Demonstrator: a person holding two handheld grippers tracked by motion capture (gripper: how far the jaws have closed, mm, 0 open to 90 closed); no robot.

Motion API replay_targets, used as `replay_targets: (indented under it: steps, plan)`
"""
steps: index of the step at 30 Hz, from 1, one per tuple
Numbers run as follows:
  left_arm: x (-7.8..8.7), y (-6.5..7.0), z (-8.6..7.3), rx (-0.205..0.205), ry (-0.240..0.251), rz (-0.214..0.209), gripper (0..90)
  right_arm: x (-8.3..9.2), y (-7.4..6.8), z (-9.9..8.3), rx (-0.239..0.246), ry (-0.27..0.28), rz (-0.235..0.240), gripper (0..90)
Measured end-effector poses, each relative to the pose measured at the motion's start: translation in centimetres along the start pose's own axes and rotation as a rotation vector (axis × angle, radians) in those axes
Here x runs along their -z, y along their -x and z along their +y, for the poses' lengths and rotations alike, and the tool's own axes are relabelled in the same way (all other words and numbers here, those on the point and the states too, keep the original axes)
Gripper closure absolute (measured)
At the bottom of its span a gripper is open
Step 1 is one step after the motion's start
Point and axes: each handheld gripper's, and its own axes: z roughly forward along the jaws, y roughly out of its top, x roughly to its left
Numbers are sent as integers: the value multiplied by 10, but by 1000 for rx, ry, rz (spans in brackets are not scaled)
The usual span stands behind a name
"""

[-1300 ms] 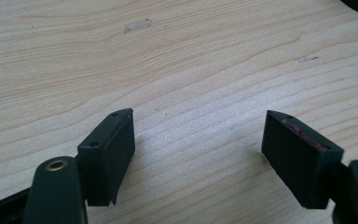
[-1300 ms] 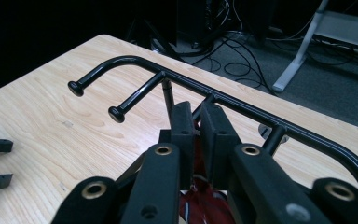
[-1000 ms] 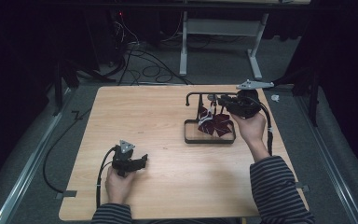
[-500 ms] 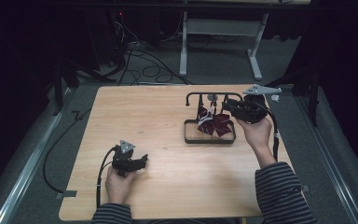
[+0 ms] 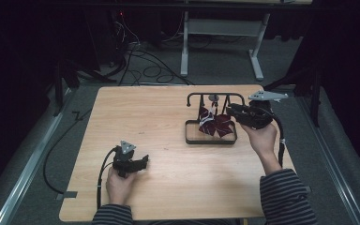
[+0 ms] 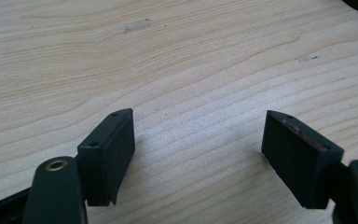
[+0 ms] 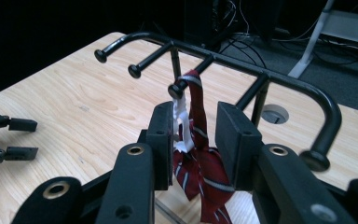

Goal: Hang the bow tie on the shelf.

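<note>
1 striped maroon necktie [image 7: 196,158] hung by its white loop from a peg of the black rack [image 7: 242,65], dangling between the jaws of the right claw [image 7: 193,140], which had just been opening and no longer pinched it. Soft, light and limp, it seemed best gripped near the loop. Left claw [image 6: 198,149] rested spread on the desk [image 5: 159,112]

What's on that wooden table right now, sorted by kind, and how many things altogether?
Black rack with pegs: 1
Dark red striped tie, hung on one peg: 1
Hand-held grippers: 2, the left gripper and the right gripper
Total: 4
</note>
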Motion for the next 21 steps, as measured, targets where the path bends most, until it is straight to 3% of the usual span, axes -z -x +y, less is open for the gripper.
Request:
replay_targets:
  steps: [21]
  plan:
    - [0, 0, 0, -5, -5, 2, 262, 16, 5, -21, -17, 3, 1, 684]
